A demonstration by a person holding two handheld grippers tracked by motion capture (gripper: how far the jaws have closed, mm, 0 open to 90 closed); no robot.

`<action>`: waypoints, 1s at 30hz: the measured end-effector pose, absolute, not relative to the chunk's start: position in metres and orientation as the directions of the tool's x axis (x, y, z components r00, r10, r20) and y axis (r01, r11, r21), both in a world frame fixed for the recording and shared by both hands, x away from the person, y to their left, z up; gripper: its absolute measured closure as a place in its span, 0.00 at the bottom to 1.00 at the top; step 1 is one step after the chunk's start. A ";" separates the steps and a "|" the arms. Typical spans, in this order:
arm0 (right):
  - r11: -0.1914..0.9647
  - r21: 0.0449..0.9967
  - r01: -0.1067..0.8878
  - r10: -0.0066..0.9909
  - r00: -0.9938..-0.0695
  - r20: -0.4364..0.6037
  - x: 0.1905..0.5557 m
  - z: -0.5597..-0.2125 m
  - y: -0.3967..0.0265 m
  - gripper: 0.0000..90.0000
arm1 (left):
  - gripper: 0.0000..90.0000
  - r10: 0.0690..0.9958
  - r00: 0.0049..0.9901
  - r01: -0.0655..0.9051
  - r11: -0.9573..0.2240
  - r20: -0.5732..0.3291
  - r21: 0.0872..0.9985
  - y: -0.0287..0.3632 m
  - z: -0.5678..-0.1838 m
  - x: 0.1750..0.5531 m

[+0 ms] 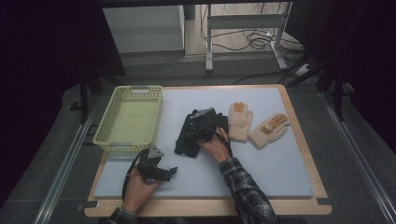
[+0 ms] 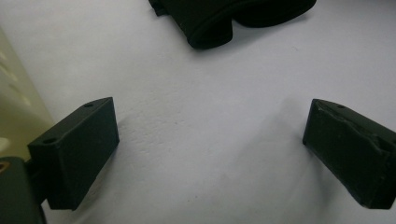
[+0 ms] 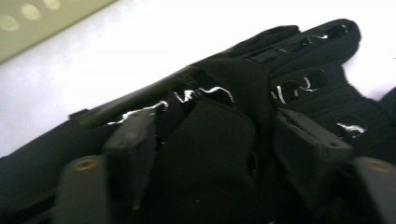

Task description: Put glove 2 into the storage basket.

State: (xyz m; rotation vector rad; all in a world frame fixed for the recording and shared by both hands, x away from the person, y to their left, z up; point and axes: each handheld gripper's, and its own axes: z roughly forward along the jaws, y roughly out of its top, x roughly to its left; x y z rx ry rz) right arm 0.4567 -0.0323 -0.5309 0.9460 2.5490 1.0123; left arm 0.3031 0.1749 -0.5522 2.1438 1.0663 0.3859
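Note:
A pair of black gloves (image 1: 186, 141) lies in the middle of the pale blue mat (image 1: 271, 172). My right gripper (image 1: 201, 122) sits low over them. In the right gripper view its jaws stand apart with black glove (image 3: 261, 79) fabric between and under them, and the pads do not visibly press on it. My left gripper (image 1: 171, 171) rests near the mat's front left, held still. In the left gripper view the left gripper (image 2: 210, 149) is wide open with bare mat between its jaws, and a cuff of a black glove (image 2: 224, 18) lies ahead.
A pale green basket (image 1: 105, 126) stands at the back left of the mat, with nothing in it; its wall (image 2: 14, 102) edges the left gripper view. Two cream gloves (image 1: 239, 122) (image 1: 268, 130) with orange fingertips lie right of the black ones. A wooden board borders the mat.

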 end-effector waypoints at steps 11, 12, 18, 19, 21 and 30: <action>0.569 0.679 0.465 0.646 -0.763 -0.020 0.448 -0.526 -0.032 0.88 | 0.04 0.785 0.618 0.577 -0.416 -0.042 0.703 0.175 -0.552 0.303; 0.576 0.678 0.456 0.640 -0.768 -0.027 0.447 -0.524 -0.031 0.89 | 0.04 0.785 0.617 0.577 -0.416 -0.042 0.703 0.175 -0.552 0.303; 0.534 0.721 0.442 0.624 -0.781 0.017 0.438 -0.506 -0.042 0.90 | 0.04 0.786 0.616 0.577 -0.415 -0.042 0.704 0.175 -0.552 0.303; 0.536 0.722 0.438 0.620 -0.784 0.015 0.436 -0.504 -0.043 0.90 | 0.04 0.786 0.617 0.577 -0.415 -0.042 0.704 0.175 -0.552 0.303; 0.543 0.723 0.426 0.610 -0.792 0.009 0.429 -0.498 -0.045 0.90 | 0.04 0.786 0.617 0.576 -0.415 -0.041 0.704 0.175 -0.552 0.303; 0.526 0.759 0.383 0.568 -0.823 0.022 0.394 -0.473 -0.057 0.90 | 0.04 0.786 0.617 0.575 -0.414 -0.041 0.705 0.175 -0.552 0.303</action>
